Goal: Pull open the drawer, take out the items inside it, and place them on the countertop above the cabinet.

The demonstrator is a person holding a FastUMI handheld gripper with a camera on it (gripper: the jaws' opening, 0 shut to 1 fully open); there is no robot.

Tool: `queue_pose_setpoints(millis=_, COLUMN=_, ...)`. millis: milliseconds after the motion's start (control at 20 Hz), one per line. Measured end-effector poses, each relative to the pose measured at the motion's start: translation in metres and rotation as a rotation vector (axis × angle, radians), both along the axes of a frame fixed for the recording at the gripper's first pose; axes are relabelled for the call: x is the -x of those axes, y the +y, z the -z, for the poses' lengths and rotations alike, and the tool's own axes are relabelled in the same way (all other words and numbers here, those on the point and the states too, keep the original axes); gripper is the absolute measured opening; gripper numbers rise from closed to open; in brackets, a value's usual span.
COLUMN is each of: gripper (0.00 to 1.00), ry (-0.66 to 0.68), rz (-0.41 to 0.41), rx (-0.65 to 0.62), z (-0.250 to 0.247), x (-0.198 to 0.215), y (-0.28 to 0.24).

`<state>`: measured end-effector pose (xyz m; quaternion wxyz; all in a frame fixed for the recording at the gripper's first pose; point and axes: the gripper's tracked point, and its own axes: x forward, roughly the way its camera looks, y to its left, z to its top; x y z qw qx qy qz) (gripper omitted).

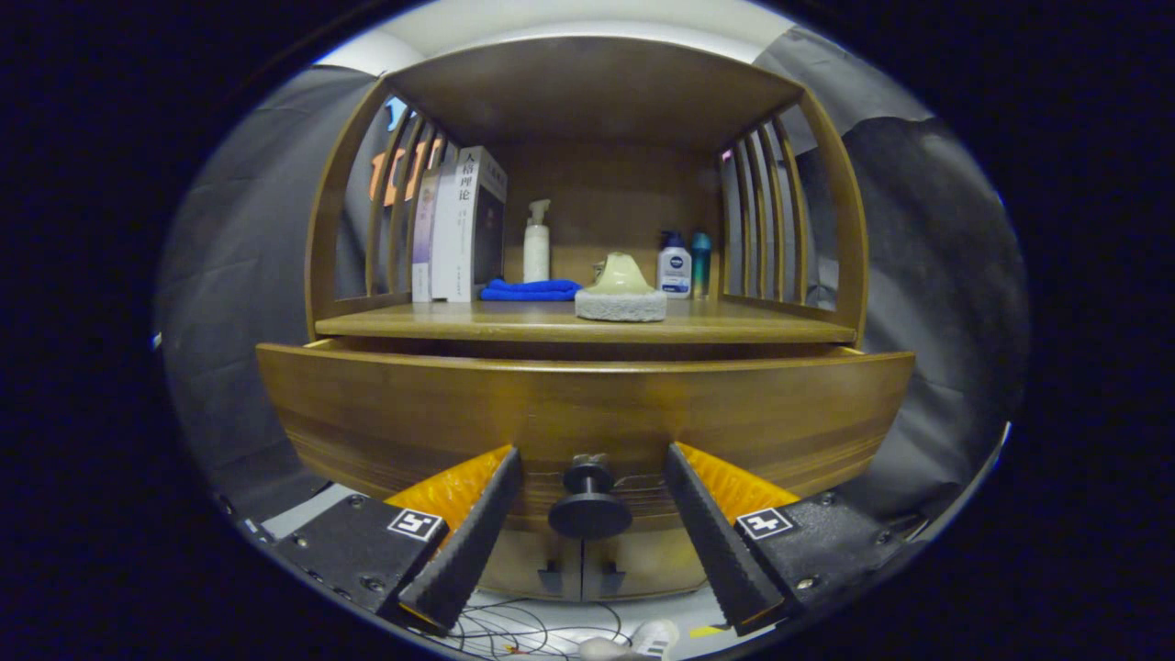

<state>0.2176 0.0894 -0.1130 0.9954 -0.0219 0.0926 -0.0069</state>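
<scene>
The wooden cabinet's drawer front (413, 413) stands a little forward of the countertop (514, 321) above it, so the drawer is out by a small amount. Its inside is hidden behind the front panel. A dark round knob (589, 510) sticks out of the drawer front low in the middle. My gripper (592, 452) is open, with one finger on each side of the knob and a gap between each finger and the knob. Both fingertips reach close to the drawer front.
On the countertop stand upright books (464, 225), a white pump bottle (536, 246), a folded blue cloth (531, 290), a pale dome-shaped piece on a grey pad (621, 292), and two small bottles (684, 264). Slatted side rails (766, 216) and a top board enclose it. Cables (514, 633) lie on the floor below.
</scene>
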Motion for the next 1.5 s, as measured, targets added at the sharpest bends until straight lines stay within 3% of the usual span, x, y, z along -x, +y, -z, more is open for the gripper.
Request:
queue_pose_setpoints(millis=700, gripper=1.00, ry=0.026, rz=-0.003, rx=0.011, z=-0.003, x=-0.057, y=0.000)
queue_pose_setpoints(millis=1000, gripper=1.00, ry=0.027, rz=-0.001, rx=0.047, z=-0.002, x=-0.059, y=0.000)
queue_pose_setpoints(millis=1250, gripper=1.00, ry=0.032, rz=-0.017, rx=-0.016, z=-0.023, x=-0.042, y=-0.008)
queue_pose_setpoints(millis=1500, gripper=1.00, ry=-0.060, rz=-0.033, rx=0.058, z=-0.064, x=0.014, y=-0.037)
